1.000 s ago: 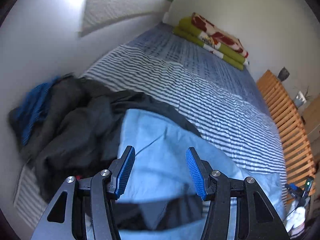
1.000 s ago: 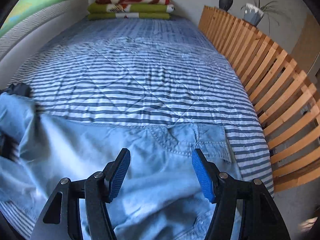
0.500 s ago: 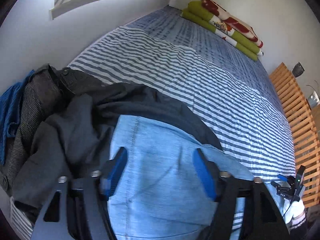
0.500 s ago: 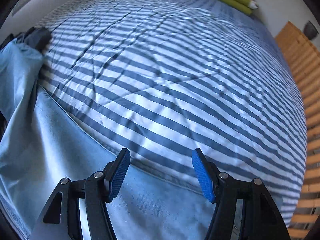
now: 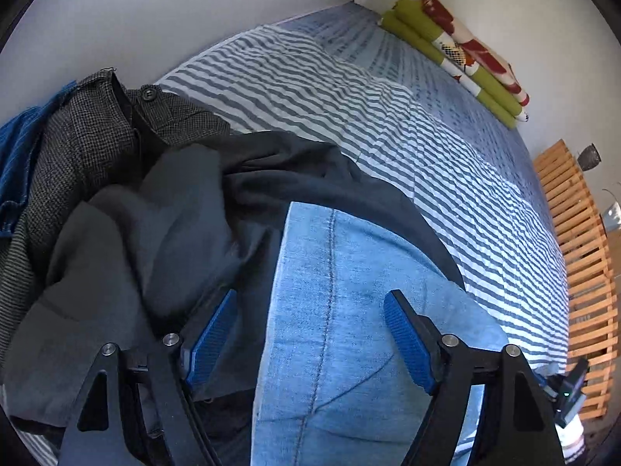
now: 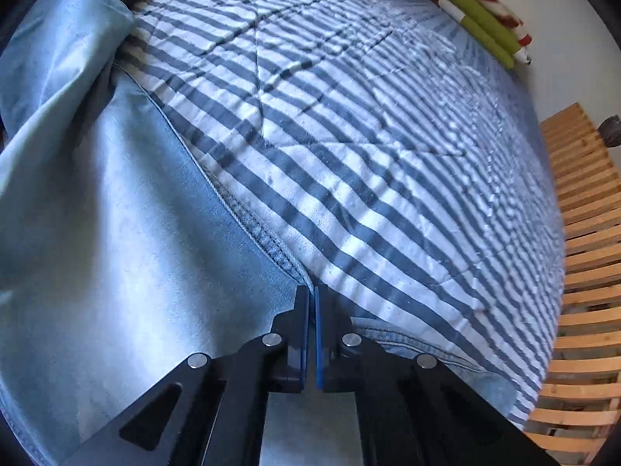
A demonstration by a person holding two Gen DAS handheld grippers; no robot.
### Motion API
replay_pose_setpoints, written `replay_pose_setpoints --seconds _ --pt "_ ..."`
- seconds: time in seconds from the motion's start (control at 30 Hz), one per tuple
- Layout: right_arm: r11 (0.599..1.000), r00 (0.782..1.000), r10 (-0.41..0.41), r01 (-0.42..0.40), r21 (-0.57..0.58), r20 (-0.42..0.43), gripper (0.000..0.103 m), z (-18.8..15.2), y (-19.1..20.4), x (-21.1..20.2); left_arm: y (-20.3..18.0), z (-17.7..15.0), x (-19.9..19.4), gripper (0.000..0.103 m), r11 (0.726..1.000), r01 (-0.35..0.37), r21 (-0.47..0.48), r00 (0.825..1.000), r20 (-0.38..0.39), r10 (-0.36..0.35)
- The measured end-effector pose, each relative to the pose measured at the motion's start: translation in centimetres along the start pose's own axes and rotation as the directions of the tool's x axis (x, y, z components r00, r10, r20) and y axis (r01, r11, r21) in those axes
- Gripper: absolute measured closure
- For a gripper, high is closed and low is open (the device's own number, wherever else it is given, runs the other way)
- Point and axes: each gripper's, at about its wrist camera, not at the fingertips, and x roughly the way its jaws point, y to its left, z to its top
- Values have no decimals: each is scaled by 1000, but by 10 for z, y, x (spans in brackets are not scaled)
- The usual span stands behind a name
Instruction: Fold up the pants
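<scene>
Light blue denim pants (image 5: 341, 310) lie spread on a bed covered by a blue-and-white striped quilt (image 6: 368, 136).

The left hand-held gripper (image 5: 310, 334) points steeply down with its jaws wide apart and nothing pinched. One leg of the pants, with its dark stitched seam, lies directly below and between the two blue pads (image 5: 407, 345). The left pad sits over a heap of dark grey clothes (image 5: 155, 213) just to the left of the leg. That straddle probably lines the jaws up to take the leg's end.

The right hand-held gripper (image 6: 312, 303) has its jaws pressed together at the stitched edge of the pants, where denim meets quilt. The edge runs right into the pad tips, so it appears to be pinched there. Gripping the hem edge rather than the middle of the cloth would let the fabric be lifted and carried over as a clean fold.

Beyond both grippers the quilt stretches open, which gives room for folding. Far ahead, folded green and red blankets (image 5: 465, 50) rest against the wall. A wooden slatted frame (image 6: 582, 272) runs along the right side of the bed.
</scene>
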Motion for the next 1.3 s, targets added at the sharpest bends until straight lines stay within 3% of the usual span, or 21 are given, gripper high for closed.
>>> replay_pose_setpoints --seconds 0.03,0.1,0.2,0.27,0.33,0.4,0.47,0.53,0.63,0.73,0.87,0.93,1.07,1.13,1.2,1.3 --pt "1000 1000 -20 19 15 23 101 0 -1 -9 -3 -1 0 44 1000 -5 18 1000 10 5" --pt "995 996 -55 49 81 73 101 1 -13 -32 -11 -2 2 59 996 -47 70 999 27 46" --pt "976 976 -164 139 168 146 101 12 -43 -59 -14 -3 -3 72 993 -73 93 996 63 68" --pt "934 936 -307 262 243 173 101 19 -66 -72 -13 0 -8 76 996 -55 76 995 89 49" --pt "910 928 -336 276 311 159 101 28 -92 -66 -21 1 -11 102 990 -109 87 986 134 97" --pt "894 941 -316 252 371 122 101 35 -117 -46 -26 3 -9 103 982 -163 100 976 162 146" --pt "905 978 -200 164 393 53 97 39 -132 -14 -26 5 -3 103 987 -147 70 982 135 136" --pt "890 993 -119 98 444 20 80 33 -140 -3 -27 6 -1 102 989 -132 64 986 106 125" --pt "873 991 -70 4 488 116 75 11 -151 -31 -34 3 -12 102 988 -128 92 986 121 116" --pt "843 980 -107 1 537 165 70 -23 -182 -67 -40 -2 -31 102 988 -111 104 986 138 96" --pt "752 980 -168 56 657 108 67 -100 -239 -84 -53 -22 -52 102 981 -126 148 980 171 100" --pt "711 982 -184 110 695 33 66 -140 -262 -74 -52 -30 -56 102 984 -116 139 982 166 92" --pt "659 995 -76 99 746 -64 66 -197 -295 -27 -57 -48 -52 102 988 -88 129 989 133 71" --pt "626 998 -26 63 777 -59 58 -208 -303 -6 -61 -54 -48 102 987 -96 131 989 121 80" --pt "568 999 38 -24 823 3 57 -215 -311 17 -63 -59 -43 102 987 -98 125 991 106 85" --pt "533 996 85 -80 842 41 56 -212 -316 45 -62 -62 -36 102 990 -104 99 993 73 97"
